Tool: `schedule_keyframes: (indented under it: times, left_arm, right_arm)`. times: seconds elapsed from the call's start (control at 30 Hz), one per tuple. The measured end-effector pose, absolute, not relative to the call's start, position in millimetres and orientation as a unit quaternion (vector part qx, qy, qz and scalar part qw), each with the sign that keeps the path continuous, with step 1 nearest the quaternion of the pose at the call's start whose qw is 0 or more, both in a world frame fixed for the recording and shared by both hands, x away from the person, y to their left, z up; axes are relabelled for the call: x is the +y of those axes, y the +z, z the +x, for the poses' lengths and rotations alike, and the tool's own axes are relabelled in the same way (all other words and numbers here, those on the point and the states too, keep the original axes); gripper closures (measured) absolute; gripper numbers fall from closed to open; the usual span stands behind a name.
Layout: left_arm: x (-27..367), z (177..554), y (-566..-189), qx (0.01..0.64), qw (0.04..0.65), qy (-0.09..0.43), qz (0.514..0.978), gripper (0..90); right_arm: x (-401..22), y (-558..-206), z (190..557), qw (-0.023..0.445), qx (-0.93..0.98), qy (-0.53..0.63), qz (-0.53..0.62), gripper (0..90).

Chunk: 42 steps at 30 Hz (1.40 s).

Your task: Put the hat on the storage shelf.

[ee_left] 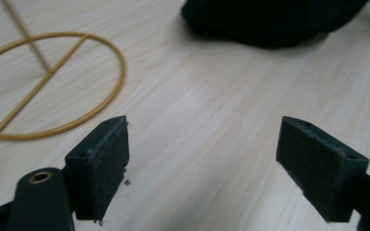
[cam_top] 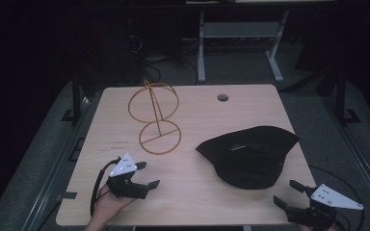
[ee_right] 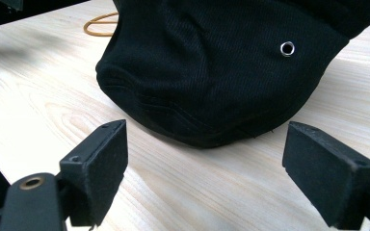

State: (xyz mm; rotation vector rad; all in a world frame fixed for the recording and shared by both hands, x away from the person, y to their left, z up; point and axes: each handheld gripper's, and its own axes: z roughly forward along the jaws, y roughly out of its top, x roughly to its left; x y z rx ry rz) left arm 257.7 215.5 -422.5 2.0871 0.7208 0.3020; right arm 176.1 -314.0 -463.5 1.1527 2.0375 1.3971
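Observation:
A black hat [cam_top: 248,154] lies upside down on the right half of the wooden table [cam_top: 197,192]. A gold wire stand [cam_top: 156,118] with a round base and a ring top rises at the middle left. My left gripper [cam_top: 147,174] is open near the front left, just below the stand's base [ee_left: 43,86], nothing between its jaws. My right gripper [cam_top: 288,193] is open at the front right corner, a short way from the hat's crown [ee_right: 212,62]. A metal eyelet [ee_right: 286,48] shows on the hat.
A round cable hole [cam_top: 222,97] sits near the table's far edge. Beyond the table stand the white legs of another desk [cam_top: 238,43] and loose cables on the floor. Bare tabletop [ee_left: 212,120] lies between the grippers.

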Motion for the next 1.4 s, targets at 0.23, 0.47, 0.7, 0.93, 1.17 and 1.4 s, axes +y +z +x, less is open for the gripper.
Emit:
schedule_keyframes:
  times: [0.23, 0.47, 0.7, 0.93, 1.17, 1.4]
  left_arm:
    - [201, 259, -414, 0.269, 0.443, 0.111, 0.848, 19.2]
    - [189, 266, -406, 0.258, 0.446, 0.105, 0.851, 19.1]
    - [171, 275, -394, 0.241, 0.445, 0.093, 0.857, 19.7]
    - [154, 279, -385, 0.219, 0.442, 0.089, 0.865, 20.5]
    - [135, 287, -375, 0.204, 0.443, 0.086, 0.869, 20.5]
    - [117, 296, -364, 0.190, 0.443, 0.081, 0.873, 20.4]
  right_arm:
    - [-315, -463, 175, 0.208, 0.729, 0.504, 0.415, 15.7]
    - [-314, -463, 176, 0.208, 0.729, 0.505, 0.413, 15.6]
    - [-315, -463, 175, 0.206, 0.728, 0.506, 0.414, 15.0]
    - [-316, -462, 175, 0.206, 0.725, 0.510, 0.414, 14.9]
    - [-315, -462, 174, 0.208, 0.725, 0.512, 0.411, 15.0]
    - [-316, -461, 172, 0.207, 0.723, 0.516, 0.411, 15.0]
